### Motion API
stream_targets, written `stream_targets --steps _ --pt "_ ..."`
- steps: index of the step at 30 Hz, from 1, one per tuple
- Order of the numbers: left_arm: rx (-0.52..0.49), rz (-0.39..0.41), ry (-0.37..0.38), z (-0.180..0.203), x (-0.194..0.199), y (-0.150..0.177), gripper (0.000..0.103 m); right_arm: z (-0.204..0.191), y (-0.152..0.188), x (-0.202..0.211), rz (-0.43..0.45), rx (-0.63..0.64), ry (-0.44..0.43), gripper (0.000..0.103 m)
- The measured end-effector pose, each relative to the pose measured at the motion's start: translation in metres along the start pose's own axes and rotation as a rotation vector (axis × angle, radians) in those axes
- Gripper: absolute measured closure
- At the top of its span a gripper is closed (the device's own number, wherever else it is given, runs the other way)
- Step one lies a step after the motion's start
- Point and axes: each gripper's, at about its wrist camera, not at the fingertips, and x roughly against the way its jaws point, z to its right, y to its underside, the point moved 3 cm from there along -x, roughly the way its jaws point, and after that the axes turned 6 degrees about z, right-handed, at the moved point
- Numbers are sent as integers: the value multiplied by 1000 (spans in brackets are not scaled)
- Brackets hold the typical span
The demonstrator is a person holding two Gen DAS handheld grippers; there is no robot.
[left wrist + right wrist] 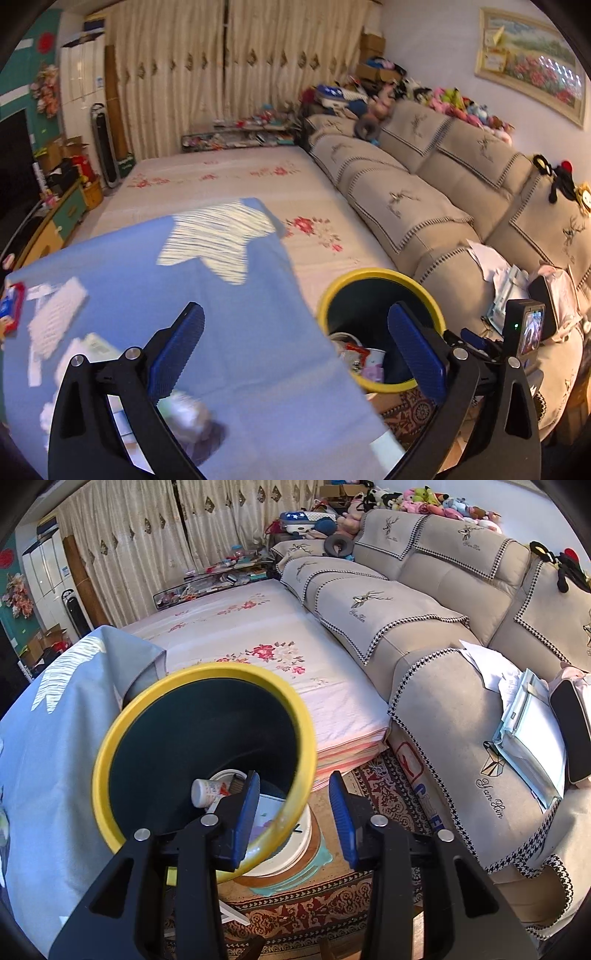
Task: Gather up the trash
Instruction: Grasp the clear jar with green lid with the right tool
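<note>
A dark trash bin with a yellow rim (380,275) (122,723) stands beside a table under a blue cloth (155,280) (44,746). It holds wrappers (360,360), a small white bottle (207,792) and a white plate. My left gripper (295,350) is open and empty above the cloth's edge, its right finger over the bin. Loose white papers (55,317) and a crumpled wad (184,410) lie on the cloth. My right gripper (293,816) is open, its left finger inside the bin's rim and its right finger outside; it touches nothing I can see.
A beige sofa (443,686) with papers (528,723) runs along the right. A floral mattress (258,642) lies behind the bin. A patterned rug (314,904) covers the floor. A red-and-blue packet (11,306) lies at the cloth's left edge.
</note>
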Motion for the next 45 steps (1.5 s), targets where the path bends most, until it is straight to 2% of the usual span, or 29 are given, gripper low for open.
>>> stream_targets --steps 6,12,17,22,30,32,35,40,45 --pt "64 69 -144 -82 60 22 5 -39 1 15 13 47 -48 65" --pt "147 80 -277 -164 100 54 5 -95 6 27 17 130 -118 65" --pt "220 99 -374 -221 125 79 5 -151 12 41 13 207 -212 65" --pt "271 115 -426 -256 140 91 5 -212 22 61 13 300 -321 65" --pt "281 135 -475 -272 154 97 5 -287 42 98 18 416 -481 64" --pt "288 128 -477 -272 152 98 5 -298 44 106 25 427 -515 56" --pt "289 118 -473 -271 150 100 5 -309 52 115 34 442 -542 54" --pt "277 116 -464 -263 149 98 5 -330 63 111 12 479 -543 49" --pt "273 116 -462 -260 148 97 5 -336 74 96 -11 519 -500 47"
